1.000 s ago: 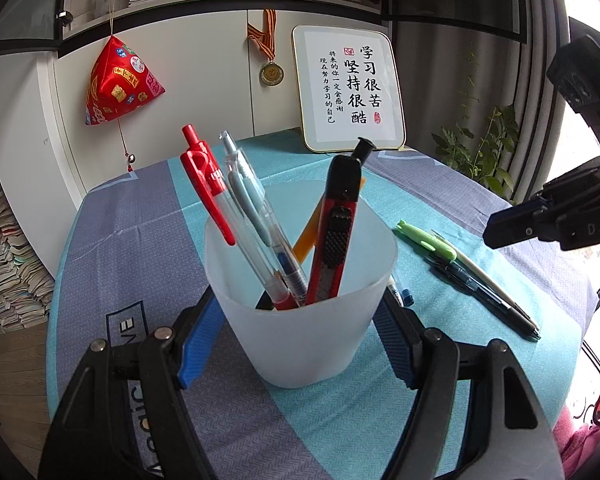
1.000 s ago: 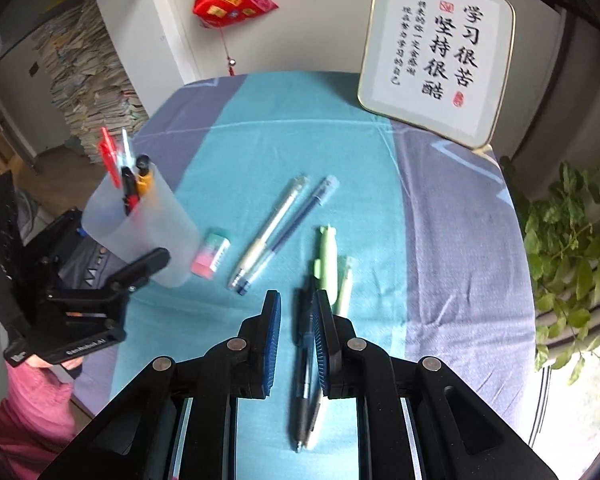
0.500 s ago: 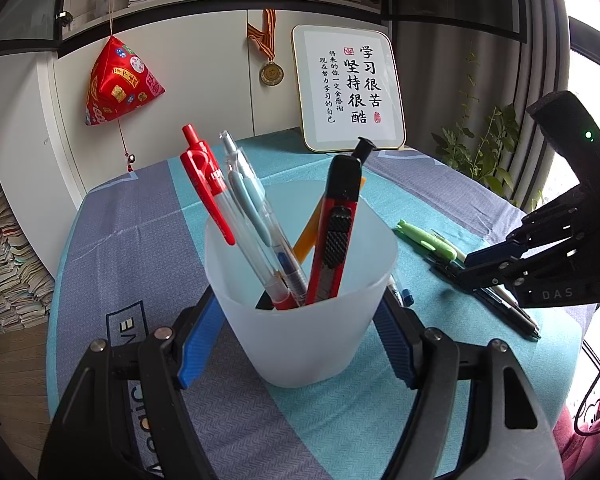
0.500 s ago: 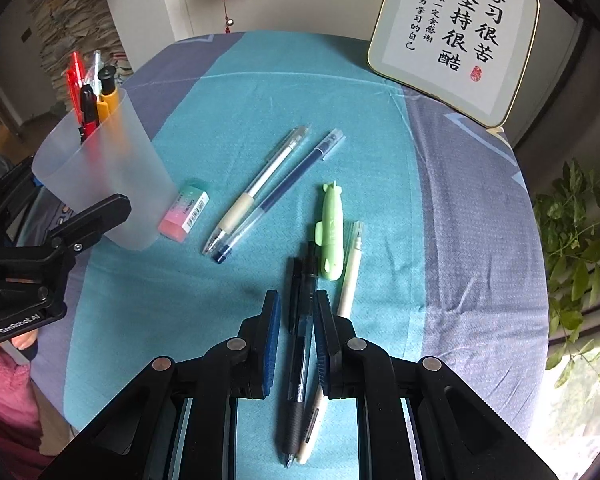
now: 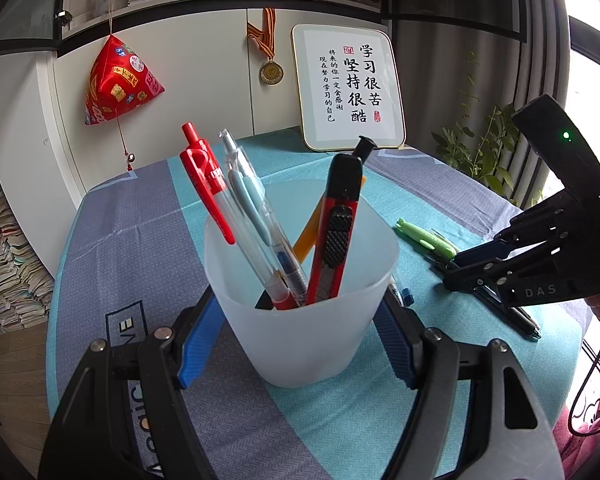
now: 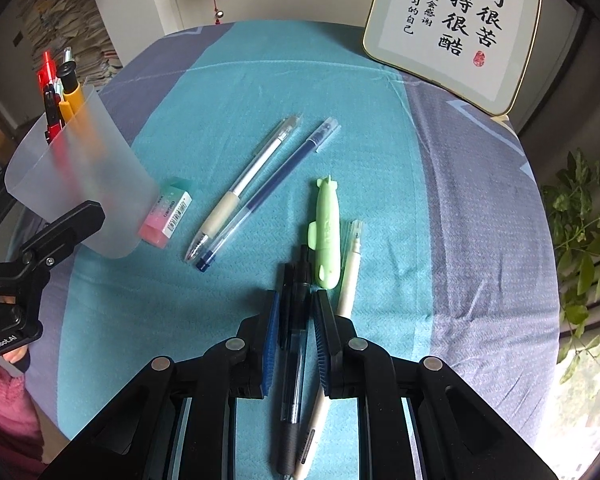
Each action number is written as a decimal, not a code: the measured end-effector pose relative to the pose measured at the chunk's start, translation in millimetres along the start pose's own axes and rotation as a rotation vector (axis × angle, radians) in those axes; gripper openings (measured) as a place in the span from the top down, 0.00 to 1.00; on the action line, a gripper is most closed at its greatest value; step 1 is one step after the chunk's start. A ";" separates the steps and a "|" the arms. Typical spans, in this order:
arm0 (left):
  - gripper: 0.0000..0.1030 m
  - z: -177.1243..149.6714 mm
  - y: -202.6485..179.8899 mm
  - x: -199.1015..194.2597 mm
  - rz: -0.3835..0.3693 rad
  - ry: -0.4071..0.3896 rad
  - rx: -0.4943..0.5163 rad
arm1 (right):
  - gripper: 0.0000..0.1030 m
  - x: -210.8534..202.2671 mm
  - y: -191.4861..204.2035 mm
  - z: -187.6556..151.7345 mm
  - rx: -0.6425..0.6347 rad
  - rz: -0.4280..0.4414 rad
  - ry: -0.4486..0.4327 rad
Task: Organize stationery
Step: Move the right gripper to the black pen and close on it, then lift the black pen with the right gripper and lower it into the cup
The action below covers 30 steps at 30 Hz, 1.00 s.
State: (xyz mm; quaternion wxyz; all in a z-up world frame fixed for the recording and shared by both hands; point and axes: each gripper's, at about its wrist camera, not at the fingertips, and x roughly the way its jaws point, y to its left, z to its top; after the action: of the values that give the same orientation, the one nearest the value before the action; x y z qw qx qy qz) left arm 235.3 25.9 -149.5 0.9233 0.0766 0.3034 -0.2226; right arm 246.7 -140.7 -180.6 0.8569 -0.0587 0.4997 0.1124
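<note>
The left gripper (image 5: 296, 340) is pinching a frosted plastic cup (image 5: 300, 312); the right gripper's (image 6: 296, 316) ribbed blue fingers (image 6: 271, 320), just opening, are straddling a slim black pen (image 6: 294, 320).

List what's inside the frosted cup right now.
In the frosted cup: a red pen, a clear pen with a blue clip, a red utility knife and an orange item. Their lower ends blur behind the wall.

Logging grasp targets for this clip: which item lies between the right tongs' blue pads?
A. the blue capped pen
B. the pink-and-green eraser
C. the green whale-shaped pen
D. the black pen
D: in the right wrist view the black pen runs between the right tongs, whose pads stand apart either side of it.
</note>
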 end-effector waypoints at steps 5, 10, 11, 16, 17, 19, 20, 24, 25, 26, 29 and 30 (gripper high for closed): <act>0.31 -0.3 0.1 0.2 0.000 0.000 0.000 | 0.67 1.6 -2.9 1.6 0.012 0.020 -0.012; 0.31 -0.1 0.1 0.3 0.000 0.000 0.000 | 0.67 1.1 -1.2 1.6 0.000 0.020 -0.015; 0.31 -0.2 0.2 0.3 0.000 0.000 0.000 | 0.67 1.5 0.1 2.3 -0.006 0.016 -0.014; 0.31 -0.1 0.0 0.3 0.000 0.000 0.000 | 0.84 -3.1 12.0 -2.8 -0.040 0.066 0.010; 0.31 -0.1 0.1 0.3 0.000 0.000 0.001 | 0.84 -4.7 14.9 -4.6 -0.045 0.090 0.014; 0.31 -0.1 0.2 0.4 0.000 0.000 0.001 | 0.84 -7.3 21.8 -7.9 -0.070 0.114 0.020; 0.31 -0.1 0.1 0.4 0.000 0.000 0.001 | 0.84 -8.7 25.0 -9.1 -0.084 0.117 0.020; 0.31 0.0 0.0 0.4 0.000 0.000 0.001 | 0.84 -10.3 31.0 -7.3 -0.116 0.098 0.021; 0.31 0.0 0.0 0.4 0.000 0.000 0.001 | 0.84 -10.1 31.4 -5.9 -0.120 0.098 0.059; 0.31 -0.1 0.1 0.4 0.000 0.000 0.001 | 0.84 -8.9 31.5 -3.8 -0.118 0.099 0.063; 0.31 -0.1 0.2 0.5 0.000 0.000 0.001 | 0.83 -2.2 31.7 0.7 -0.123 0.100 0.097; 0.31 -0.1 0.2 0.4 0.000 0.001 0.001 | 0.82 -2.0 32.5 2.1 -0.129 0.099 0.086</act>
State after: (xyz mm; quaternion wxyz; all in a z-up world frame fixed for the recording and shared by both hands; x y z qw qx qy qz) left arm 235.6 25.9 -149.9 0.9232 0.0771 0.3036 -0.2226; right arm 239.3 -109.0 -177.5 0.8223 -0.0939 0.5302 0.1839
